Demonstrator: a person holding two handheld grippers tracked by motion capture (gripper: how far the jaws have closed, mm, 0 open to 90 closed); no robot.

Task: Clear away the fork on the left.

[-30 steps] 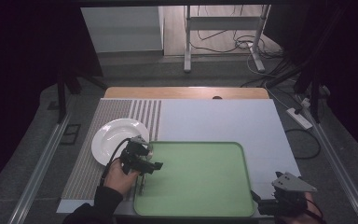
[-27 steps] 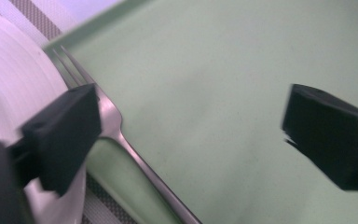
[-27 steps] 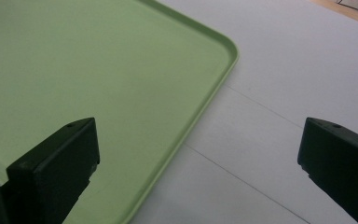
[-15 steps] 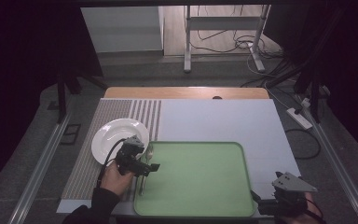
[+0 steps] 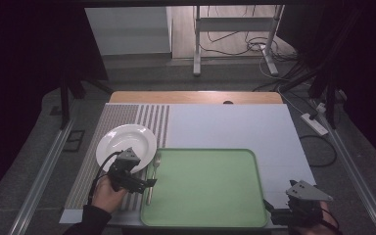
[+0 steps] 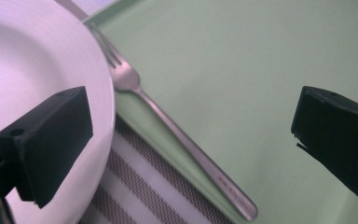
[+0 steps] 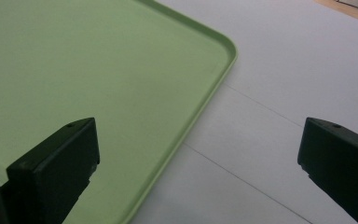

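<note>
Table [image 5: 235,129], pale covering, is carrying everything; a wooden strip is showing along its far edge. The landmark is the green tray [image 5: 205,188], sitting on the near half of the table, rim raised, corners rounded, nothing resting on its floor.

Striped placemat [image 5: 122,122] is lying left of the tray, running from the far edge toward the near one. Its stripes are also showing in the left gripper view, just beside the tray's rim.

White plate [image 5: 126,146] is sitting on the placemat off the tray's far-left corner, upright.

Left gripper [image 5: 147,183] is hovering at the tray's left edge, held in a hand [image 5: 108,192] coming up from the bottom, cable looping back from it. Jaws are standing wide apart, gripping nothing; in its own view one jaw is hanging over the plate's rim, the other over the tray floor.

Right gripper [image 5: 279,214] is sitting at the tray's near-right corner, grey plate on top. Its jaws are spread too, holding nothing; one is above the tray, the other above bare table.

Fork [image 5: 152,176] is lying along the tray's left rim, tines toward the far side beside the plate, handle pointing near. It is lying between the left gripper's jaws, untouched.
</note>
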